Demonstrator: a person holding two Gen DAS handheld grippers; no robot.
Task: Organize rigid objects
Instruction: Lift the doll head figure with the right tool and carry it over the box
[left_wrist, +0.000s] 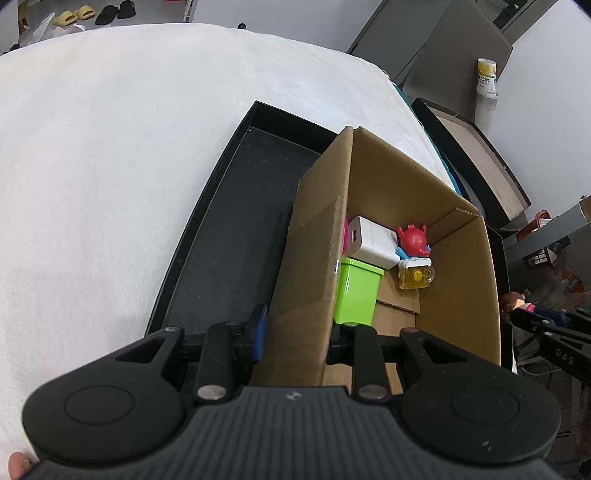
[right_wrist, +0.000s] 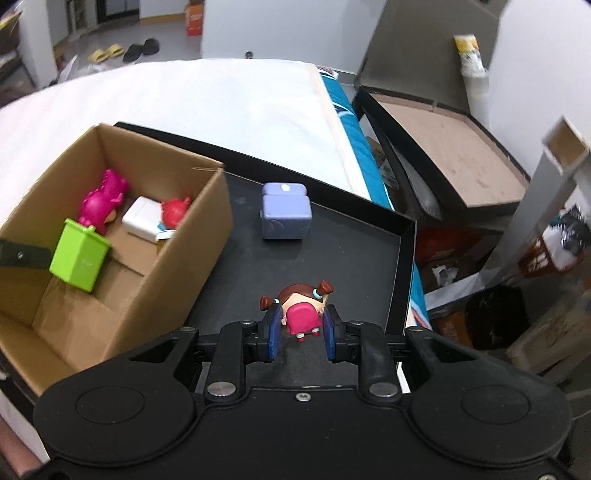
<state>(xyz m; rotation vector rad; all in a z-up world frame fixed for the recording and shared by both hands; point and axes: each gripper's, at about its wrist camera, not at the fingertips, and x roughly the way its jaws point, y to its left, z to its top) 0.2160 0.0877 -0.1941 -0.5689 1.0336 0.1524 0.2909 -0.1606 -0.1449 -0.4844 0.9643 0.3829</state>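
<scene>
Inside the brown cardboard box (right_wrist: 122, 258) four toys already lie, while the right hand-held gripper (right_wrist: 301, 328) clamps a pink-dressed doll figurine (right_wrist: 301, 314) over the black tray (right_wrist: 404, 266), the left hand-held gripper (left_wrist: 299, 332) pinches the box wall, and a lilac cube (right_wrist: 286, 214) waits.

Little doll (right_wrist: 301, 312) in pink dress, brown pigtails; purple block (right_wrist: 285, 211) on black tray (right_wrist: 404, 258); toys in cardboard box (right_wrist: 177, 266).

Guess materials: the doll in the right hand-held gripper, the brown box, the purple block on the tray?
Doll: likely hard moulded plastic, glossy, with smooth solid-colour parts and highlights on the hair.
Brown box: corrugated cardboard, matte, with raw brown walls and folded flaps.
Purple block: probably plastic or resin, satin, with rounded edges and a soft sheen; can't tell which.
</scene>
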